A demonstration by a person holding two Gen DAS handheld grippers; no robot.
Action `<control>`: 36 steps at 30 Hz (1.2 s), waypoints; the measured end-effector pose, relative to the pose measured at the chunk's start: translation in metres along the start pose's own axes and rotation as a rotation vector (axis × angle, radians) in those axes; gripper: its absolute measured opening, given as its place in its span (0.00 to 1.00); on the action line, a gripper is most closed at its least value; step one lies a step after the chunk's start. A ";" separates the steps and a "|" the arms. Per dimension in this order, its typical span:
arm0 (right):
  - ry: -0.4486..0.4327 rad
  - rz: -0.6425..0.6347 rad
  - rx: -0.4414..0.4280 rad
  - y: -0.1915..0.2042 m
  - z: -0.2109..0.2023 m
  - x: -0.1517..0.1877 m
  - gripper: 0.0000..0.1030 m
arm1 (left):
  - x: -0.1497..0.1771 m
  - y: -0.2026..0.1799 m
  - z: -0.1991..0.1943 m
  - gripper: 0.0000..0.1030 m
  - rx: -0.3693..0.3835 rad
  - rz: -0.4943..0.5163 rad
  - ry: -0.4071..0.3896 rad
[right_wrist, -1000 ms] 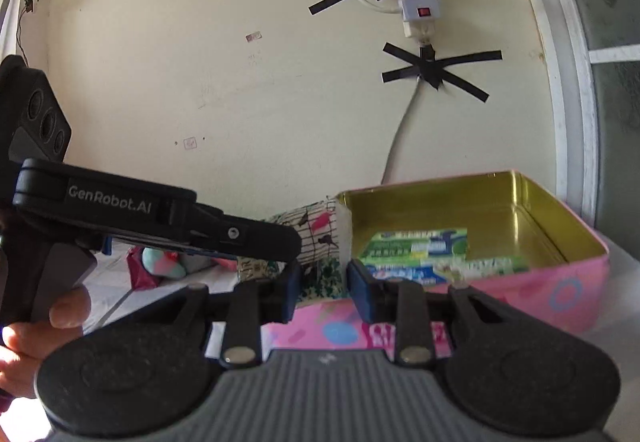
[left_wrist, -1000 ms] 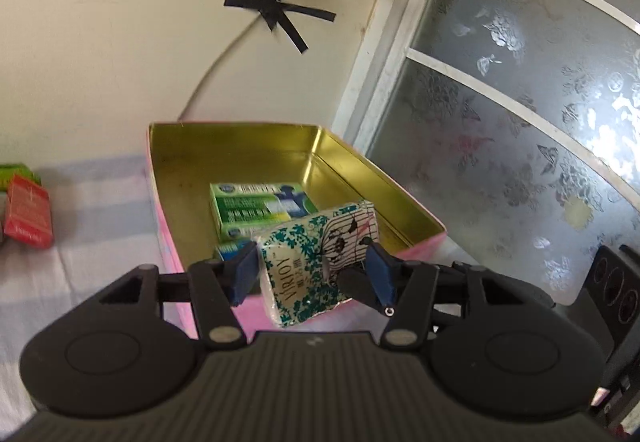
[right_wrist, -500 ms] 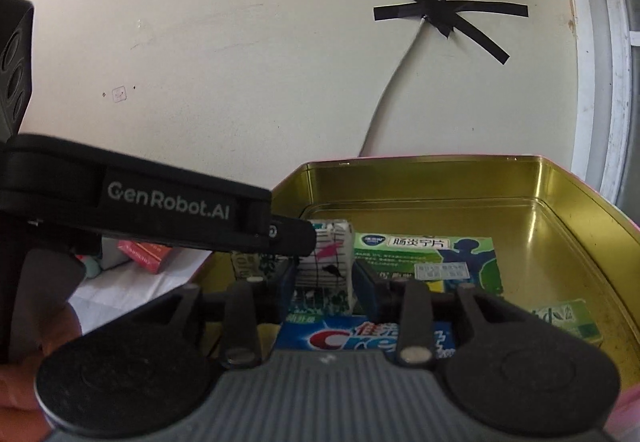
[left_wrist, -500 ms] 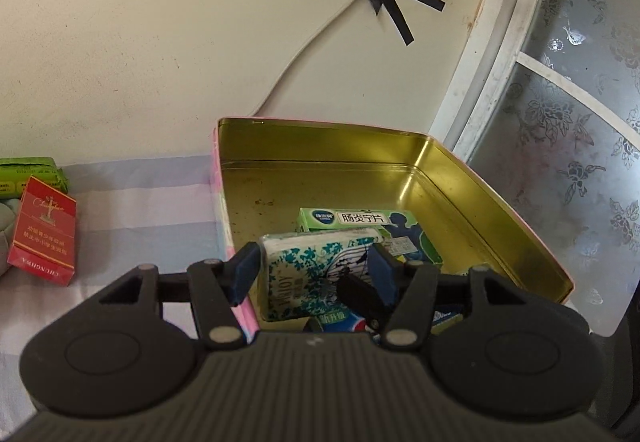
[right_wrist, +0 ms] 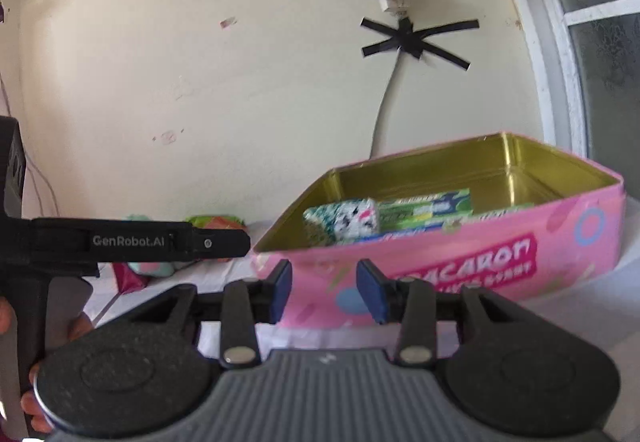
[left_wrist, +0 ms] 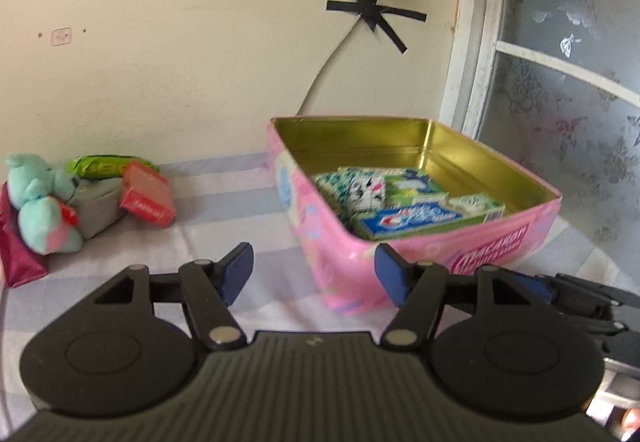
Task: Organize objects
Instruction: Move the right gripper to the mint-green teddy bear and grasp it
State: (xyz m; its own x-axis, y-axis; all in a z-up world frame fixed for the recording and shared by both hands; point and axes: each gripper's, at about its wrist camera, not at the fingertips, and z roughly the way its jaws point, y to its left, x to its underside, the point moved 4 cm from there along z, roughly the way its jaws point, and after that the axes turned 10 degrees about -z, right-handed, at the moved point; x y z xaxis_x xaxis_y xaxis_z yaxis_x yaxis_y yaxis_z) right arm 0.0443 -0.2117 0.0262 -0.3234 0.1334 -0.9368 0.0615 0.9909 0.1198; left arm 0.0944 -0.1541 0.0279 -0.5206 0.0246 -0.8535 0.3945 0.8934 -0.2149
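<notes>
left wrist: pink tin [left_wrist: 496, 238] holds tissue pack [left_wrist: 356, 192], boxes.

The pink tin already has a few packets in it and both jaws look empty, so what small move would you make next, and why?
Probably swing the left gripper left toward the red rectangular box leaning beside the teal plush toy. Its jaws have just been opening, with nothing between them; the patterned green-and-white tissue pack lies inside the pink metal tin, while the red box is outside it.

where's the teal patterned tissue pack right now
In both wrist views the tissue pack lies inside the pink tin, at its left near corner, against the green box and behind the toothpaste box.
</notes>
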 end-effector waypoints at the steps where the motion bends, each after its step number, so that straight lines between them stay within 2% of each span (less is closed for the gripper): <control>1: 0.031 -0.005 -0.023 0.007 0.002 0.006 0.38 | 0.009 0.009 -0.001 0.67 -0.034 0.011 0.018; 3: 0.093 -0.041 -0.055 0.024 0.009 0.016 0.38 | 0.023 0.027 0.002 0.67 -0.112 0.026 0.064; 6: 0.159 -0.124 -0.066 0.046 0.022 0.019 0.38 | 0.036 0.059 0.006 0.67 -0.200 -0.012 0.123; 8: 0.194 -0.114 -0.105 0.056 0.030 0.021 0.38 | 0.038 0.076 0.003 0.67 -0.212 -0.051 0.117; 11: 0.236 -0.146 -0.106 0.071 0.039 0.025 0.38 | 0.035 0.094 -0.002 0.67 -0.266 -0.056 0.097; 14: 0.260 -0.151 -0.119 0.083 0.047 0.025 0.38 | 0.034 0.109 -0.002 0.67 -0.289 -0.075 0.100; 22: 0.274 -0.261 -0.116 0.118 0.061 0.022 0.46 | 0.034 0.131 -0.009 0.68 -0.304 -0.093 0.088; 29: 0.296 -0.326 -0.162 0.144 0.080 0.018 0.48 | 0.027 0.159 -0.012 0.71 -0.327 -0.100 0.095; 32: 0.304 -0.339 -0.192 0.155 0.089 0.015 0.48 | 0.024 0.184 -0.014 0.70 -0.373 -0.140 0.082; 34: 0.310 -0.334 -0.209 0.161 0.097 0.012 0.49 | 0.021 0.195 -0.018 0.70 -0.341 -0.184 0.064; 36: 0.312 -0.341 -0.227 0.168 0.107 0.010 0.49 | 0.021 0.198 -0.019 0.71 -0.403 -0.182 0.046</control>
State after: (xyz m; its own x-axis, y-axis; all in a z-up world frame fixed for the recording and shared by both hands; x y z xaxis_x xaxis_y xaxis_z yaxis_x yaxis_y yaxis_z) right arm 0.1525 -0.0458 0.0021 -0.5575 -0.2334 -0.7967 -0.2917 0.9535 -0.0752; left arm 0.1471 0.0314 -0.0235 -0.5912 -0.1372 -0.7948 -0.0286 0.9884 -0.1493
